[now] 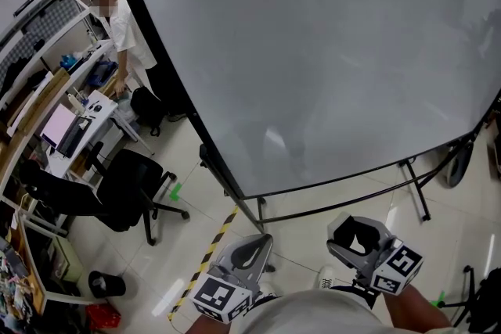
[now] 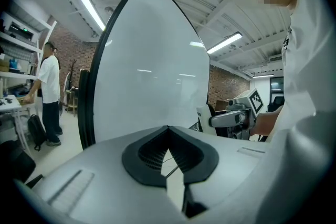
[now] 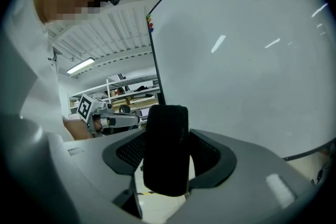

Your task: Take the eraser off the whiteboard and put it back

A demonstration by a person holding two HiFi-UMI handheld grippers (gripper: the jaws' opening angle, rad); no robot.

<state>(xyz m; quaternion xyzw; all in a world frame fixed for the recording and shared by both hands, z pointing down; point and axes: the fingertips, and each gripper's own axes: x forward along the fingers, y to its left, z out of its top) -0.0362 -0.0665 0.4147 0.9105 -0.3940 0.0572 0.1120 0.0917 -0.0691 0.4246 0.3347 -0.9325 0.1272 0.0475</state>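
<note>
- Eraser [image 3: 167,149]: it is black and stands upright between the jaws of the right gripper [image 3: 168,136], which close on its two sides. It is off the whiteboard [image 3: 252,60] and in front of the lower part of the board, not touching it.
- Our left gripper [image 2: 168,136] has its jaws together, with nothing between them. It hangs before the lower edge of the whiteboard, beside the right gripper and apart from the board.
- We judge that the taking off is done and that putting the eraser back on the whiteboard is what remains.
- First risk: the eraser slides out of the jaws. They hold only its middle part, and its top and bottom stick out, so a bump against the whiteboard could twist it loose.
- Second risk: we open the jaws before the eraser lies flat on the whiteboard. Then it does not hold on the surface and falls to the floor under the board.
- Third risk: we come to the whiteboard at a slant. Only one edge would touch, and the eraser may tip when released.
- Fourth risk: we push too hard. The whiteboard stands on a thin frame [image 1: 415,184], so it may swing or shift away from us.
</note>
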